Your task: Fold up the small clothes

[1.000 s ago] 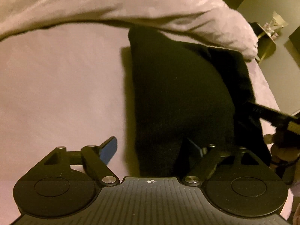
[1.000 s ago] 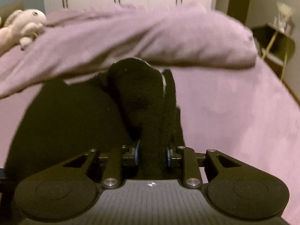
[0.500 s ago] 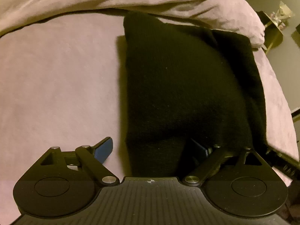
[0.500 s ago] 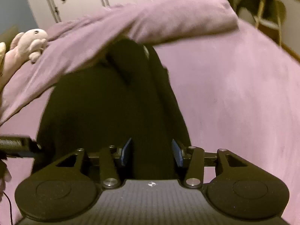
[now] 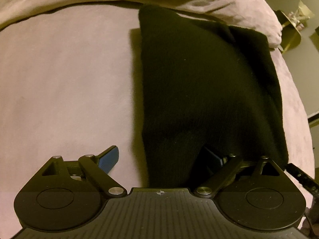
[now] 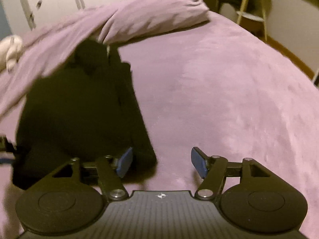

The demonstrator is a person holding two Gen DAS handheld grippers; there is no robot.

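While the black garment [image 5: 199,91] is lying limp on the bed [image 5: 59,79] | you're holding both jaws spread | soft knit, pinch its near hem.

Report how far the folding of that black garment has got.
Done: the black garment lies on the purple bed cover in a narrow, doubled-over shape. In hand: nothing; the right gripper is open beside it, and the left gripper is open over its near edge. Left: possibly a final crosswise fold.
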